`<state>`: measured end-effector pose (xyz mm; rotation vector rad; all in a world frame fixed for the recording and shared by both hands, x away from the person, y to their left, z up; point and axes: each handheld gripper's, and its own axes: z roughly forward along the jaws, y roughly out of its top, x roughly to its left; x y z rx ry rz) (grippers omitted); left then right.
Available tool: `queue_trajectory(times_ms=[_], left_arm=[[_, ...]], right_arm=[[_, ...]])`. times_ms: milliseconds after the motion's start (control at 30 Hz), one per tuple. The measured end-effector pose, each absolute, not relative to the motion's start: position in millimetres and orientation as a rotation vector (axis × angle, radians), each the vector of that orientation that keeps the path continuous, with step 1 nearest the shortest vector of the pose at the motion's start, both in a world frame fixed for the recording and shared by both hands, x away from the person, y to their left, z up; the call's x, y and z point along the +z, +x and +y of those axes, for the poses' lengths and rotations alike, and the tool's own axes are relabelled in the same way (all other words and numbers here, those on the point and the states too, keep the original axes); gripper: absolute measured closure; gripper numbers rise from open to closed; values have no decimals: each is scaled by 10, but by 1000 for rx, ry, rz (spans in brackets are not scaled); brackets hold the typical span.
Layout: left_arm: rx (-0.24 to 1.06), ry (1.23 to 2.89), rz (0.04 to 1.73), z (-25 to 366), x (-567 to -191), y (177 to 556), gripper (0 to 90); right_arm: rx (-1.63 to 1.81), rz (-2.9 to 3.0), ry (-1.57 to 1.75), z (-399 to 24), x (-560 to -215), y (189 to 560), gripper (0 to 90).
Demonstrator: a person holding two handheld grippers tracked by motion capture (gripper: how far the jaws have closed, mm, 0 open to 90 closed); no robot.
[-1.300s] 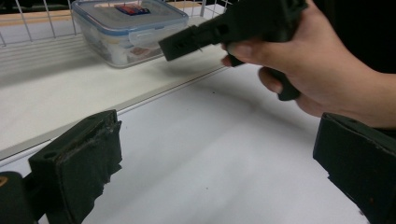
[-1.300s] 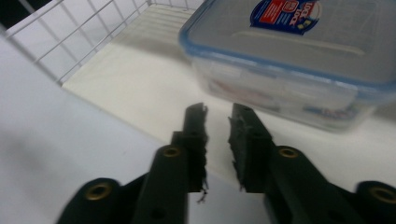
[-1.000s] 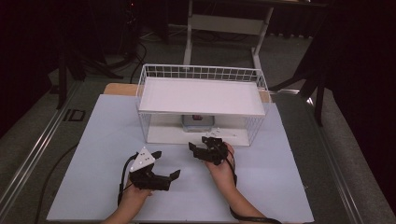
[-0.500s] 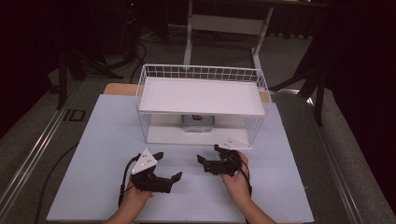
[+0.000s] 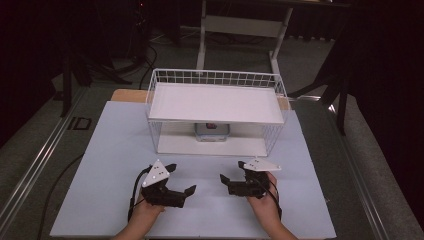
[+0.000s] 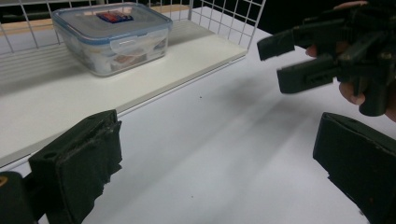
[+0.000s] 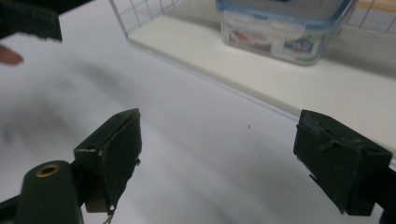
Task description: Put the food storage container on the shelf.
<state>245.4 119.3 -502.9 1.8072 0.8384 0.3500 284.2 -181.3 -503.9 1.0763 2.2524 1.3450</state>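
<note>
A clear plastic box (image 5: pixel 212 132) with a blue-rimmed snap lid sits on the lower shelf of the white wire rack (image 5: pixel 216 79), under its upper shelf board, at the middle. Printed packets show through its walls. In the high view its long axis runs across the table (image 5: pixel 110 165), one long side facing the person.

Both grippers hover over the table in front of the rack, well apart from the box. The left gripper (image 5: pixel 180 179) has its jaws spread wide, empty. The right gripper (image 5: pixel 233 170) has just been opening; nothing lies between its jaws.
</note>
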Motion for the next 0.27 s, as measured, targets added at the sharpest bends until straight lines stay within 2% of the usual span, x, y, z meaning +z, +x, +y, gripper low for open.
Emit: queue_trajectory(times_ms=[267], left_arm=[[349, 1805, 838, 1207, -5031, 2456, 21]], right_arm=[[1348, 2213, 1062, -1942, -5104, 2800, 152]])
